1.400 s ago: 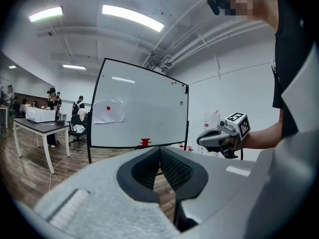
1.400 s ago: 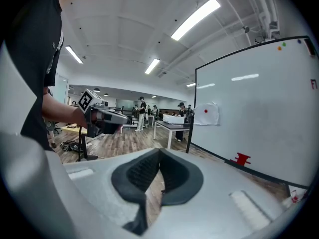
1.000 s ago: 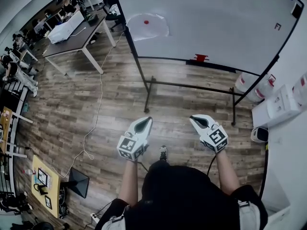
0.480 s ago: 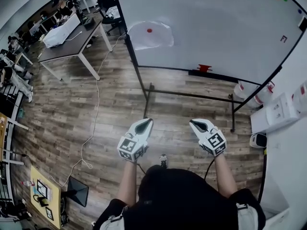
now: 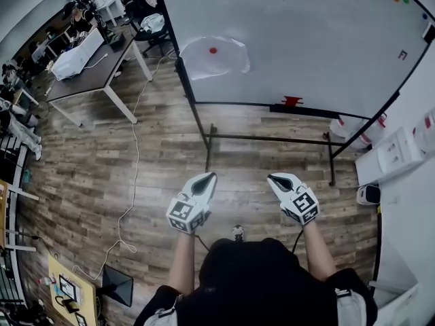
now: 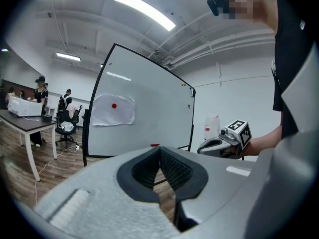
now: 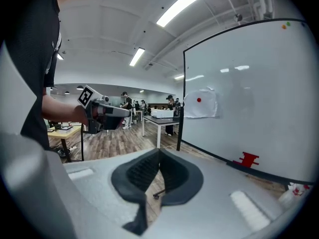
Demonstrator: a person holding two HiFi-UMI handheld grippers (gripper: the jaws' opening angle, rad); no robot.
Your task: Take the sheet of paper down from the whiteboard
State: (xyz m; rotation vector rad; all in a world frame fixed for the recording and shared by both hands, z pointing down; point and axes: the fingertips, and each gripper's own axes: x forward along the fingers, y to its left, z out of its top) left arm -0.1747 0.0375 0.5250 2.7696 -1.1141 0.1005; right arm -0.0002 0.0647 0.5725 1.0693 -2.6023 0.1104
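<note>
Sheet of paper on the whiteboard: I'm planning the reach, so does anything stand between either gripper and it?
Nothing visible does: only floor lies between the left gripper, the right gripper and the sheet of paper on the whiteboard.

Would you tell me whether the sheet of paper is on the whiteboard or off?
On: the sheet of paper hangs on the whiteboard, a red dot near its top.

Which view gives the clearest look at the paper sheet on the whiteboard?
The left gripper view: the sheet shows nearly face-on, whole, with its red dot. The head view shows it from steeply above, warped; the right gripper view shows it small and oblique.
</note>
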